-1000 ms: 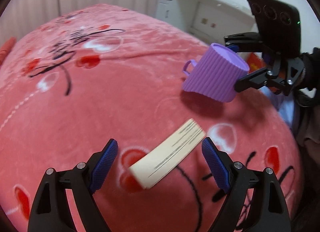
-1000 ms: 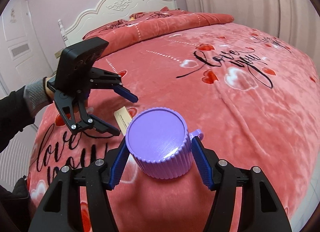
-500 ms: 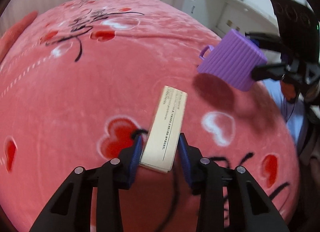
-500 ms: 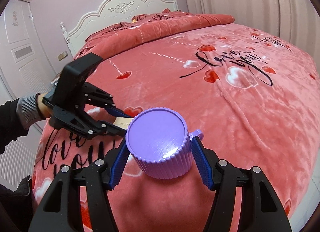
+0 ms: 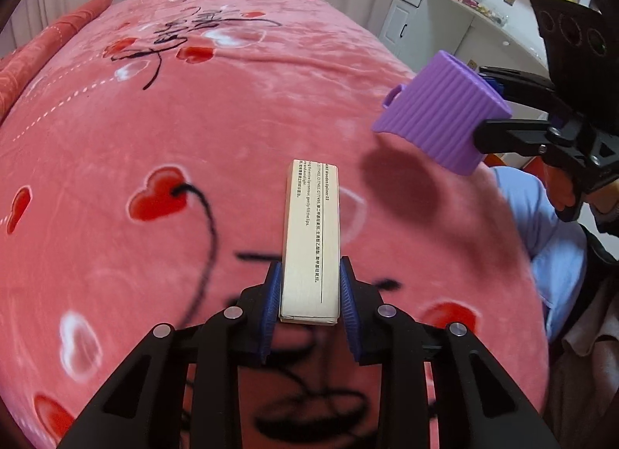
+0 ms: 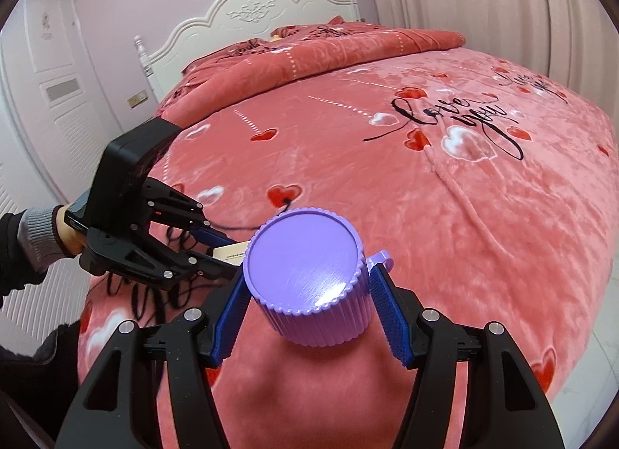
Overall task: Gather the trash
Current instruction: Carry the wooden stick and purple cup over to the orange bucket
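A long cream cardboard box with small black print sticks out forward from my left gripper, which is shut on its near end, above the pink bedspread. A ribbed purple cup with a small handle is clamped bottom-up between the blue pads of my right gripper. In the left wrist view the purple cup hangs at the upper right. In the right wrist view the left gripper is just left of the cup, and only a sliver of the cream box shows behind it.
The pink bedspread with red hearts and black script covers the whole bed. A white headboard and folded red quilt lie at the far end. White shelves and a cabinet stand beyond the bed. A blue cloth lies at the bed's right edge.
My left gripper closed on the cream box, which had lain crosswise on the bedspread, and lifted it so it now points straight ahead. The right gripper with the cup shifted slightly.
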